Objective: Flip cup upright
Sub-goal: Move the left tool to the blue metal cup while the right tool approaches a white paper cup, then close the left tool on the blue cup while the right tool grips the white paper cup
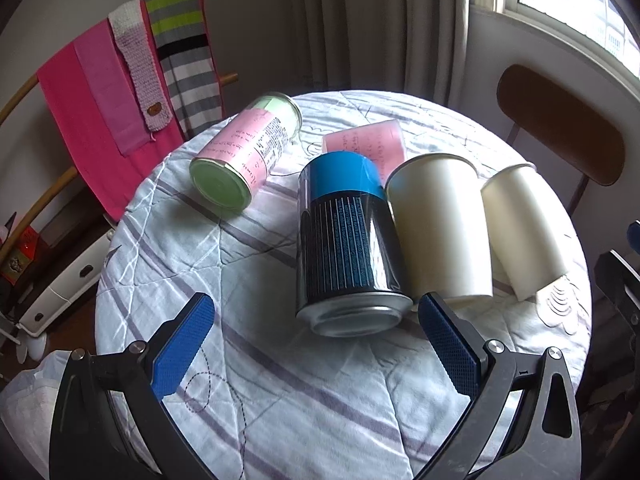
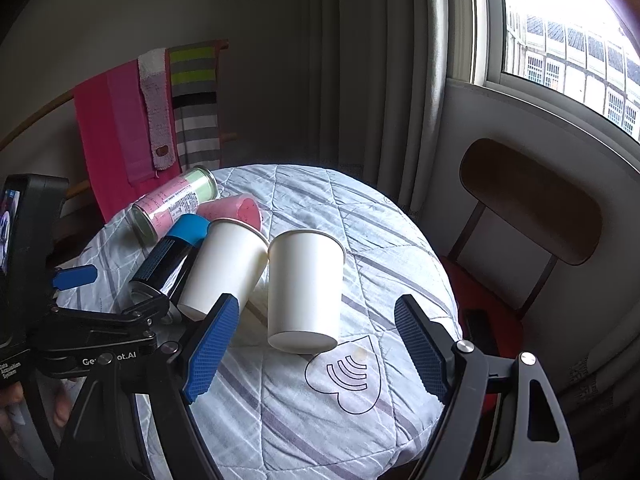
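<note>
Left gripper [image 1: 316,344]: jaws spread wide, nothing between the blue pads [image 1: 182,346]; it hovers over the near part of the table, the black can lying just ahead of the gap
Right gripper [image 2: 316,344]: also wide open and holding nothing; the near white cup lies ahead, in line with the gap and nearer the left pad [image 2: 210,346]
Near white cup [image 2: 306,288]: on its side, base toward the camera, mouth pointing away; bare quilt to its right and in front
Second white cup [image 2: 224,266]: also lying down, its rim touching or almost touching the first cup's rim; wedged against the black can on its other side
Black can [image 1: 346,240]: blue cap, on its side, metal base toward the left gripper; pressed along the second cup, open cloth on its left
Pink-and-green can [image 1: 244,152]: lying well back to the left, near the table's far-left edge
Pink cup [image 1: 364,144]: tipped over behind the black can; whether it touches it, cannot tell
Table [image 2: 392,240]: round, under a striped quilt; right half free of objects, a heart mark [image 2: 352,376] stitched near the front edge
Chair [image 2: 532,200]: close beyond the right edge
Towels [image 1: 120,92]: hanging on a rack beyond the far-left edge
</note>
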The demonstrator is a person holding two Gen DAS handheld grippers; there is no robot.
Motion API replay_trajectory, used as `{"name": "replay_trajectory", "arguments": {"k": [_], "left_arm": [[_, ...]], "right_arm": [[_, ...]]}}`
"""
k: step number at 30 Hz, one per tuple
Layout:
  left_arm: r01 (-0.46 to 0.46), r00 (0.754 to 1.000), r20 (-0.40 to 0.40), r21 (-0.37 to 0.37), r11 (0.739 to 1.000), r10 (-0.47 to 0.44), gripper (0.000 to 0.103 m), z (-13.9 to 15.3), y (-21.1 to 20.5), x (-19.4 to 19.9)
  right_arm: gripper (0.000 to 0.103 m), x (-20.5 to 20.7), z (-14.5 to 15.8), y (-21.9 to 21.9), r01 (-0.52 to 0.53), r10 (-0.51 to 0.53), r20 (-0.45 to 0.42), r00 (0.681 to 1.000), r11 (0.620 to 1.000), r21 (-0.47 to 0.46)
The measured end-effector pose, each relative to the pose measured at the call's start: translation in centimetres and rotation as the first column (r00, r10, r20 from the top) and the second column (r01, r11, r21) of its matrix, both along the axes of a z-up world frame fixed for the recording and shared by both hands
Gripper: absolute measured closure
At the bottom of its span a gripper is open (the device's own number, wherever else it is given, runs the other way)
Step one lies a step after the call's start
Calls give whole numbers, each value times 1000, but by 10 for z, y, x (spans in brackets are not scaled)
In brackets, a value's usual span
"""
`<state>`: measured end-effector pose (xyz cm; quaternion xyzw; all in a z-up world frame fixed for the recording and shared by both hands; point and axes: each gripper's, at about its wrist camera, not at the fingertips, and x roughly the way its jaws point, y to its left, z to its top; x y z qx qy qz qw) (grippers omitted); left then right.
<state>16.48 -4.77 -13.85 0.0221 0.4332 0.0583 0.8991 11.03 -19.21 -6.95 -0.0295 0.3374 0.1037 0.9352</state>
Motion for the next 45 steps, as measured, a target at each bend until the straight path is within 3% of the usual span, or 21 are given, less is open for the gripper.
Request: {"name": "replay_trajectory", "arguments": {"k": [16,25,39,45], "left_arm": [[3,999,-46,19,1000,-2,1,-27,5,30],[36,998,-43,-15,999,-37,33,-24,12,25],[81,994,-65,-43,996,-83,33,-22,31,11],[92,993,-78,-7,996,-92,33,-17,43,-12]], "right_arm": [[22,15,-20,-4,-5,6,-53,999,1000,19],[22,22,-28,0,-5,6,-86,996,1000,19],[22,23,-28,6,3,-1,-100,995,1000,19],[22,26,-31,11,-11,16,-128,992,999,35]]}}
